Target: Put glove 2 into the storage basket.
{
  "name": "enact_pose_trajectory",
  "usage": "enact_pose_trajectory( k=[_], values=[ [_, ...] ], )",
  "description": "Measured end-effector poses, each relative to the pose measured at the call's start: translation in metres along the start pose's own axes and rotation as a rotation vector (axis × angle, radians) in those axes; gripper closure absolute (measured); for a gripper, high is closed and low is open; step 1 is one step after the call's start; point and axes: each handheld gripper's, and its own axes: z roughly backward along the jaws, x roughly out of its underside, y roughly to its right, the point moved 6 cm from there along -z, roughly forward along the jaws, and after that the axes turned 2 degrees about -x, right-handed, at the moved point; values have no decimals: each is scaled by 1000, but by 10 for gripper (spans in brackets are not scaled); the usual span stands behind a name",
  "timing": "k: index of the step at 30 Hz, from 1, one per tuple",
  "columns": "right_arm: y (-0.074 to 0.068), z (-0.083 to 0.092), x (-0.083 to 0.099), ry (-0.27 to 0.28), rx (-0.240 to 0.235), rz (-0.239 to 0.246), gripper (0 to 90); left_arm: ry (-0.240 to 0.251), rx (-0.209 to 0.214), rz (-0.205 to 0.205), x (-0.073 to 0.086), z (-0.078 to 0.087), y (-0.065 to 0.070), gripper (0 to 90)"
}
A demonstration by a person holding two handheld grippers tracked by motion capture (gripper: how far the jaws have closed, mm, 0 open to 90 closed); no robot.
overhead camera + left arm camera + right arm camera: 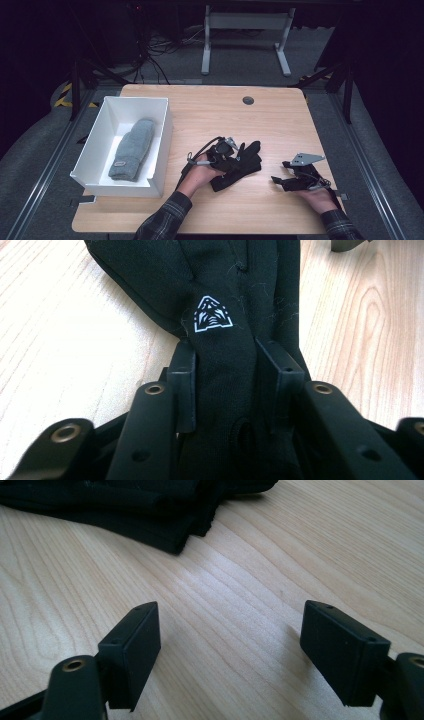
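Left gripper pinches black glove mid-counter, right of white box w/ grey mitten. Right gripper spread, empty, right of glove. Keep the pinch firm on bunched fabric, lift straight up so the glove doesn't drag.

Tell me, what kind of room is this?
Probably a lab or recording workshop: a wooden table in a dark room, loose cables on the floor behind it, and a metal frame around the table.
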Motion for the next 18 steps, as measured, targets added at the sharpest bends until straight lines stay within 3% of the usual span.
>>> enact_pose_trajectory(
  k=[8, 18],
  values=[
    [-1, -1, 1, 16, -2, 5, 189, 0, -4, 43, -2, 3, 3, 680],
    [-1, -2, 2, 20, 2, 1, 163, 5, -5, 46, -10, 14, 13, 681]
  ],
)
